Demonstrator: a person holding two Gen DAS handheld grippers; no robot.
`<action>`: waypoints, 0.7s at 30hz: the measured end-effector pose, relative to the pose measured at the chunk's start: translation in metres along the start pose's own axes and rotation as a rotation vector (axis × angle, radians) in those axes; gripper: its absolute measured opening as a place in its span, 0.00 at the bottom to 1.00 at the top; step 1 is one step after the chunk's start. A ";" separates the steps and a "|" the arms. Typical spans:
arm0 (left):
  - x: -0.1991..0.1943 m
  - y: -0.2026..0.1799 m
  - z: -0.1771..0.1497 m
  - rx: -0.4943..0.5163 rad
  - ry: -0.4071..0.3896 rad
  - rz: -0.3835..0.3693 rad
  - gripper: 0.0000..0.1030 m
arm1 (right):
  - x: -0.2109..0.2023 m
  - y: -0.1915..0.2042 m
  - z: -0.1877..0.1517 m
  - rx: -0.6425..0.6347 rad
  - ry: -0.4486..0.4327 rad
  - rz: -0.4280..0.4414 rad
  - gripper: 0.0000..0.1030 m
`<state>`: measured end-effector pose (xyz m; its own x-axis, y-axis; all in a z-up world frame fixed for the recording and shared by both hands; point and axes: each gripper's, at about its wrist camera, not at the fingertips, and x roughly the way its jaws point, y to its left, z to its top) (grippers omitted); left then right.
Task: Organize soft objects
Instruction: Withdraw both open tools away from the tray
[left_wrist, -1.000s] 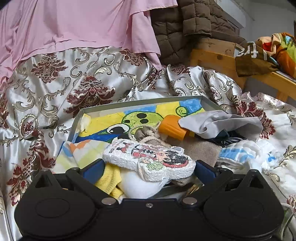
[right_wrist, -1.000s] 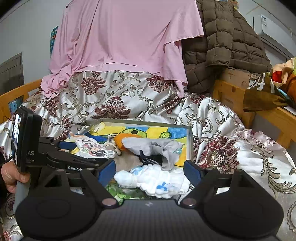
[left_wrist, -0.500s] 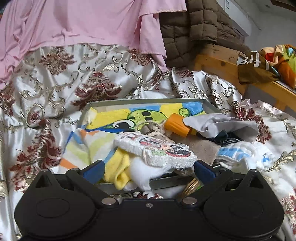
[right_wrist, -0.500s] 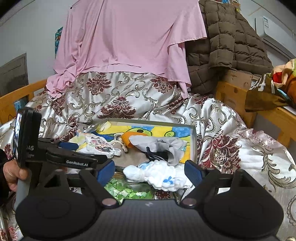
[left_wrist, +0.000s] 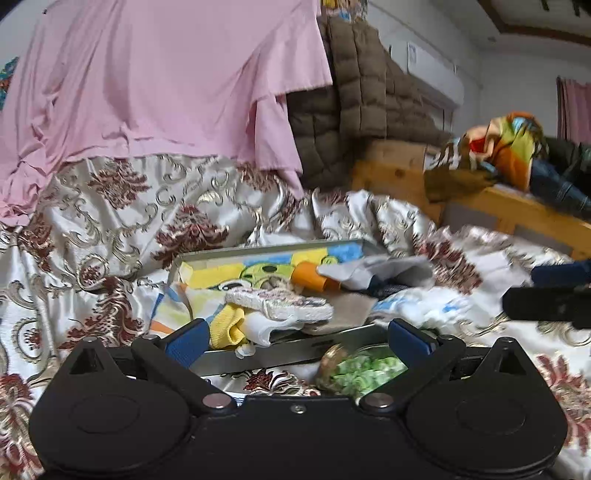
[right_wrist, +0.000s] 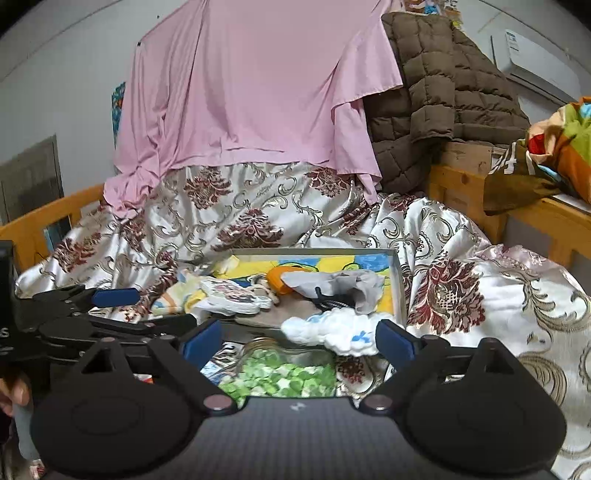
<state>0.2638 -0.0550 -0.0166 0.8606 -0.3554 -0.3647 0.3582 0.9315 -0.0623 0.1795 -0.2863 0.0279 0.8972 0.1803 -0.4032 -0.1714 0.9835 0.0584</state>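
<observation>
A shallow metal tray (left_wrist: 258, 360) with a cartoon-print bottom lies on the bed and holds a heap of soft things: a flat printed plush (left_wrist: 280, 306), a yellow and white cloth (left_wrist: 236, 328), an orange piece (left_wrist: 308, 277), a grey cloth (left_wrist: 373, 271) and a white and blue cloth (right_wrist: 332, 328). My left gripper (left_wrist: 297, 341) is open and empty, just short of the tray's near rim. My right gripper (right_wrist: 297, 341) is open and empty, near the white and blue cloth. The left gripper also shows in the right wrist view (right_wrist: 114, 308).
A jar of green pieces (right_wrist: 280, 374) lies in front of the tray. The bed has a silver and maroon brocade cover (right_wrist: 480, 295). A pink sheet (right_wrist: 258, 81) and a brown quilted jacket (right_wrist: 436, 92) hang behind. A wooden rail with colourful cloth (right_wrist: 554, 147) stands at the right.
Both grippers have pulled back from the tray and risen a little. The printed plush lies in the tray, farther from the left gripper's fingers. The jar of green pieces has come into view.
</observation>
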 end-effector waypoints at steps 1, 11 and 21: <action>-0.007 -0.001 0.001 0.002 -0.012 0.005 0.99 | -0.005 0.002 -0.001 0.002 -0.006 -0.001 0.94; -0.079 -0.015 0.010 -0.025 -0.087 0.028 0.99 | -0.058 0.022 -0.011 0.027 -0.055 0.001 0.98; -0.147 -0.018 -0.010 -0.060 -0.090 0.075 0.99 | -0.104 0.040 -0.028 0.035 -0.082 -0.019 0.99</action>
<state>0.1277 -0.0192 0.0292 0.9144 -0.2873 -0.2853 0.2716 0.9578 -0.0941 0.0674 -0.2660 0.0465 0.9307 0.1607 -0.3286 -0.1408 0.9865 0.0836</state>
